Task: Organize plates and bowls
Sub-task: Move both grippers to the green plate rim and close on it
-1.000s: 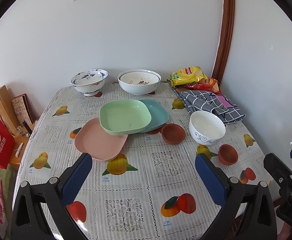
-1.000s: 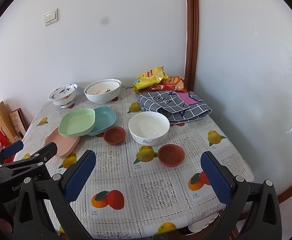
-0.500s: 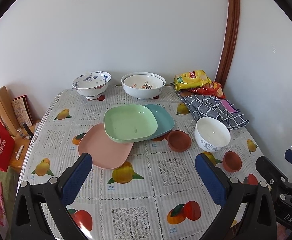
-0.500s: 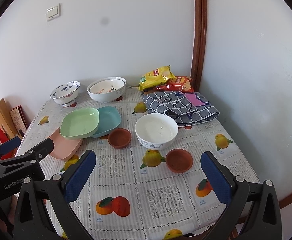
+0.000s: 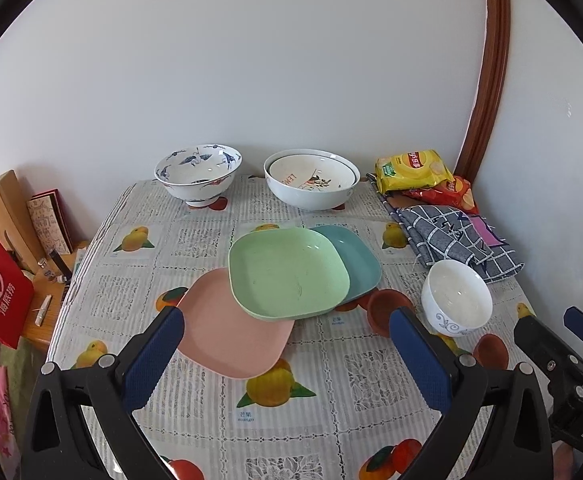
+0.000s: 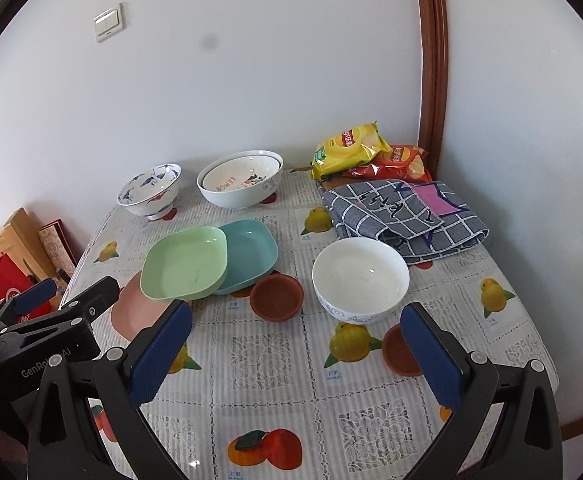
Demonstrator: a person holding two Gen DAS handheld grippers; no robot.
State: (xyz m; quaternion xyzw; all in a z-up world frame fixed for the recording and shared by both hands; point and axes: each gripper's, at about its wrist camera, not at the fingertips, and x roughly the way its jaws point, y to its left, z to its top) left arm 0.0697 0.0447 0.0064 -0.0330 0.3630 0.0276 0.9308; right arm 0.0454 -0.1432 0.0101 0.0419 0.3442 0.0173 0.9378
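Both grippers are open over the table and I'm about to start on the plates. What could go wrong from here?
1. The green plate leans across the pink plate and the teal plate; pulling either lower one first could tip or slide it.
2. The small brown dish sits right beside the teal plate, so a finger could knock it.
3. The other brown dish is partly hidden behind the right gripper, near the white bowl; easy to bump.

My right gripper (image 6: 291,348) hangs wide open over the table's near edge; ahead, a plain white ceramic bowl (image 6: 360,280) sits beside a small brown clay saucer (image 6: 276,297).
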